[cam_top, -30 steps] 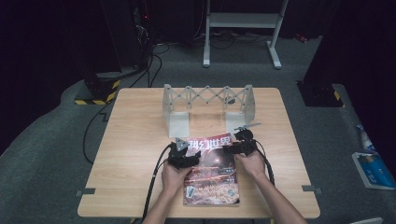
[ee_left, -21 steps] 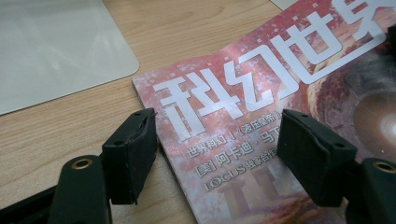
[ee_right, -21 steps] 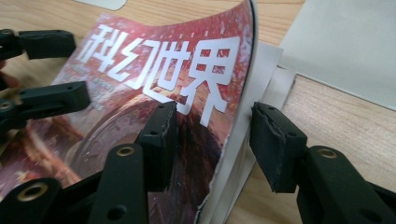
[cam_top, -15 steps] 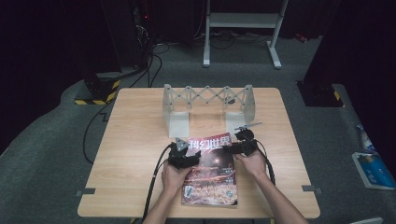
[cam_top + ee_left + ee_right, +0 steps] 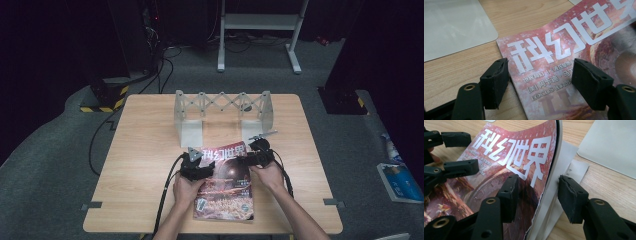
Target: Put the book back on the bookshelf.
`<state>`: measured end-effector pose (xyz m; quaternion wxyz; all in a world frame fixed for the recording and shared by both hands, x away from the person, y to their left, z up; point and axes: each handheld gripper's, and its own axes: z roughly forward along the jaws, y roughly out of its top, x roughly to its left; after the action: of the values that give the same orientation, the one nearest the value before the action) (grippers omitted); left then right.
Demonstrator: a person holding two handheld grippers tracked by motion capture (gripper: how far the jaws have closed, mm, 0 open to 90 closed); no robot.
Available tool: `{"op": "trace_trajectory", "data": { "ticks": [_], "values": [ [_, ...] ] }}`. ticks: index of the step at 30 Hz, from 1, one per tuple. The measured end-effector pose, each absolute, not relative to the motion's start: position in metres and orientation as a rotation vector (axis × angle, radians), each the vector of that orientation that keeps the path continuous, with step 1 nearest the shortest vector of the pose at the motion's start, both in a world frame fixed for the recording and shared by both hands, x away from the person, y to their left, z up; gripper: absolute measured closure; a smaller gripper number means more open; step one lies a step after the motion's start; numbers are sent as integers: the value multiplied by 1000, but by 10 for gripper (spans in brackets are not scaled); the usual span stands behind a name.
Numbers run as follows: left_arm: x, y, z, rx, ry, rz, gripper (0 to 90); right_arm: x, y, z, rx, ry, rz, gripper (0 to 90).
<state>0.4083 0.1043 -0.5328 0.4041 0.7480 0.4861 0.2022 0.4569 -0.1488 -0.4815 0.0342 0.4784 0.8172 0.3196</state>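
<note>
A red-covered magazine (image 5: 225, 185) with large white characters lies on the wooden table (image 5: 145, 150) near its front edge. My left gripper (image 5: 198, 167) is at the magazine's top left corner. In the left gripper view its jaws (image 5: 540, 80) stand open, one over bare wood beside the edge and one over the cover (image 5: 564, 50). My right gripper (image 5: 257, 156) is at the top right corner. Its open jaws (image 5: 536, 197) straddle the magazine's right edge (image 5: 549, 182), which bows up off the table; white pages (image 5: 566, 157) show under it. The left gripper (image 5: 461, 152) shows across the cover.
A white folding rack (image 5: 222, 106) stands on the table just behind the magazine; its flat base plates (image 5: 454, 25) (image 5: 614, 147) lie close to both grippers. Cables run off the table's left side. A white metal stand (image 5: 260, 30) and a blue packet (image 5: 400, 180) are on the floor.
</note>
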Motion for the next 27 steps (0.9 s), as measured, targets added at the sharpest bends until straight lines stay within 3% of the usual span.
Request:
{"op": "trace_trajectory", "data": {
  "ticks": [12,18,22,24,27],
  "values": [
    [408,104,-533,1887,1227,512,295,456,-134,-477,1397,2593,957,517],
    [408,105,-533,1889,1217,506,295,460,-113,-493,1395,2667,878,548],
    [408,106,-533,1890,1208,497,292,461,-121,-494,1473,2645,964,631],
    [408,107,-533,1894,1199,488,279,463,-129,-493,1483,2659,1019,739],
    [408,109,-533,1893,1195,470,263,461,-128,-492,1422,2675,1012,820]
  ]
}}
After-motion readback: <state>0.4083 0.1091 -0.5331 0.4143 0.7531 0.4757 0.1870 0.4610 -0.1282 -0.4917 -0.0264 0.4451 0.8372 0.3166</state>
